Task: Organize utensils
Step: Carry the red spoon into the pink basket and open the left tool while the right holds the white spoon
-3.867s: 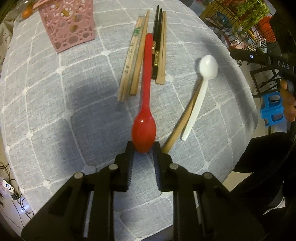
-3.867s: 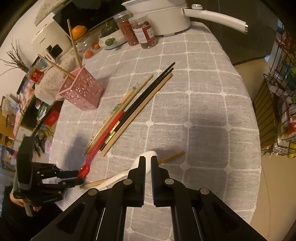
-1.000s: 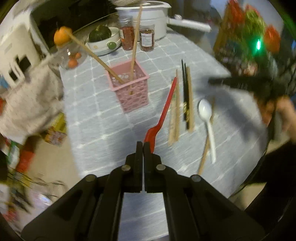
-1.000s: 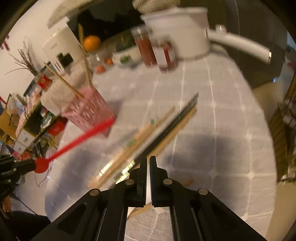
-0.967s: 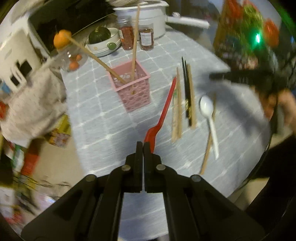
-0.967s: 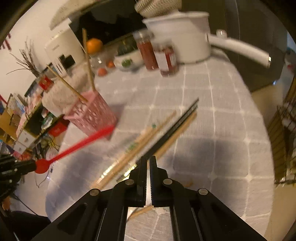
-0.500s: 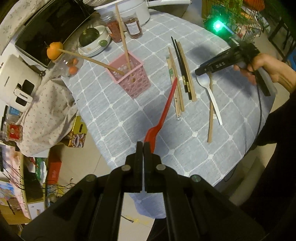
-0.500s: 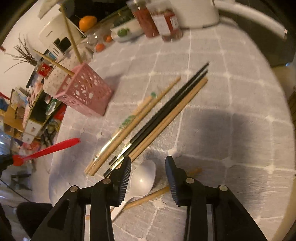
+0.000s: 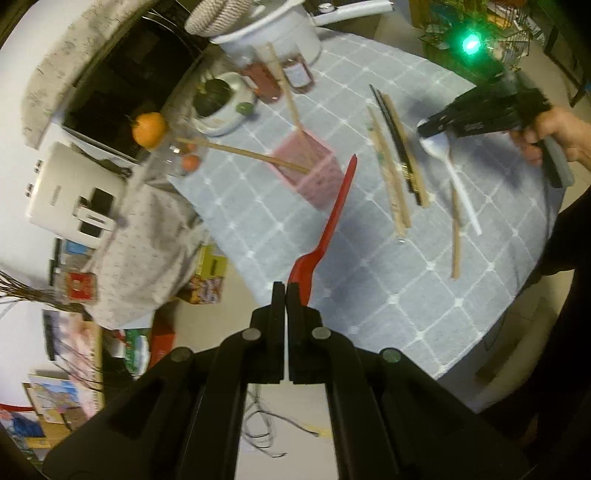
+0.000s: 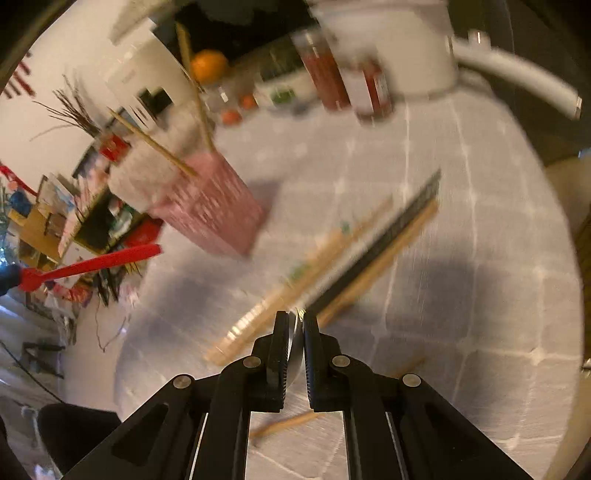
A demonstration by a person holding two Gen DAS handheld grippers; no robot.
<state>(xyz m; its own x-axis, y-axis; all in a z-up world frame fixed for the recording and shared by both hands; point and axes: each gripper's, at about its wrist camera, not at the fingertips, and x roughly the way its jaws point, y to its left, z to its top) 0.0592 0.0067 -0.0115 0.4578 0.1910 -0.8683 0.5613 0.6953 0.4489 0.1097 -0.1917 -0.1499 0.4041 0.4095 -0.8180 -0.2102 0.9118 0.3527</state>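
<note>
My left gripper is shut on the bowl of a red spoon, held in the air off the table's left edge with its handle pointing at the pink basket. That basket holds two wooden chopsticks. The red spoon also shows at the left of the blurred right wrist view. My right gripper is low over the table, jaws closing onto the bowl of the white spoon between its pads. The left wrist view shows that gripper at the white spoon, in a hand.
Several wooden and black chopsticks lie in a row on the grey checked cloth, and one more chopstick lies beside the white spoon's handle. A white pot, jars, a bowl and an orange crowd the far side.
My left gripper has risen and rolled with the red spoon, so the table looks farther below. My right gripper opened over the white spoon's bowl and has come together on it.
</note>
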